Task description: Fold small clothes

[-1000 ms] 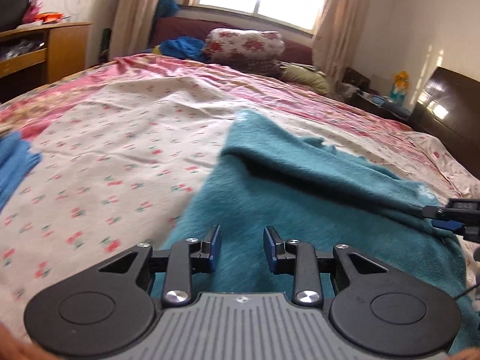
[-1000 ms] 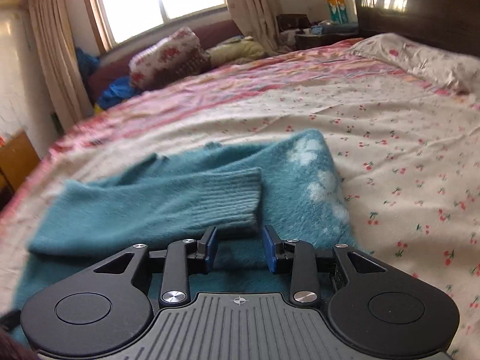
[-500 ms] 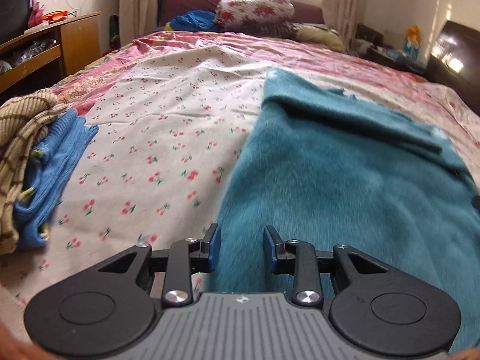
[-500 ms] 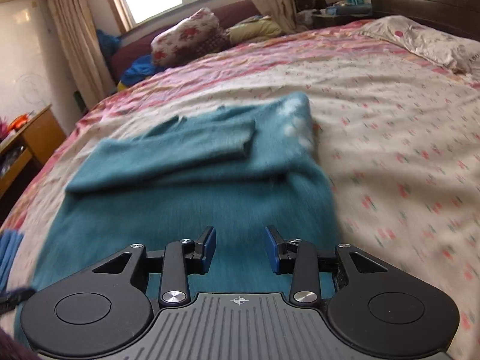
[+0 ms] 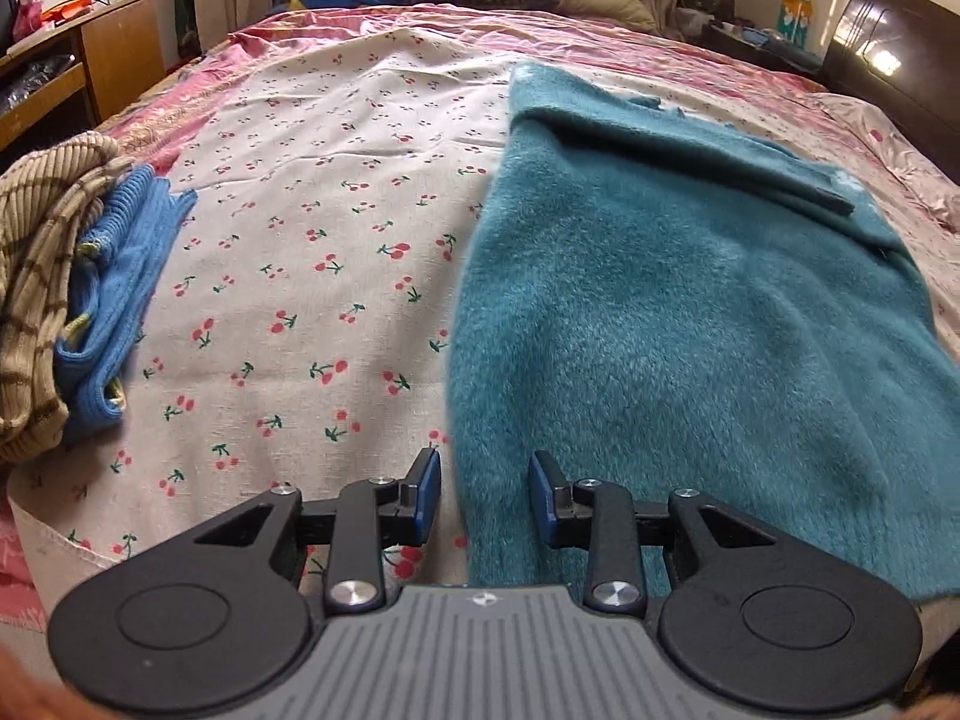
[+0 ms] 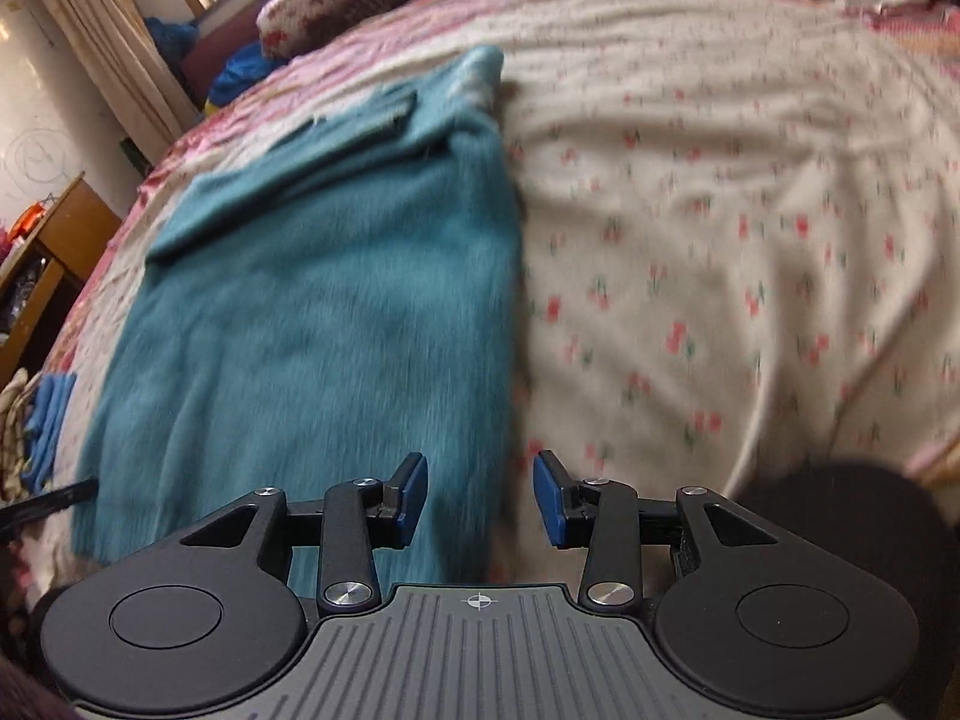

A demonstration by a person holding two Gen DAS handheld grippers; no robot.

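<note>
Right hand-held gripper [image 6: 480, 495], previously at sleeve, now over teal sweater [image 6: 336, 300] hem.

One teal sweater [image 5: 678, 312] lies on one bed [image 5: 336, 138]. Two more garments sit left: one blue knit [image 5: 120, 276], one striped knit [image 5: 36, 276]. Two grippers: left gripper [image 5: 485, 495], right gripper [image 6: 480, 495].

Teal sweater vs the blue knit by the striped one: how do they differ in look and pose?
The teal sweater is fuzzy and lies spread flat, one sleeve folded across it; the blue knit is ribbed and lies bunched.
The teal sweater lies alone, under both grippers; the blue knit lies against a tan striped knit, off to the side.
Both rest on the cherry-print sheet.
</note>
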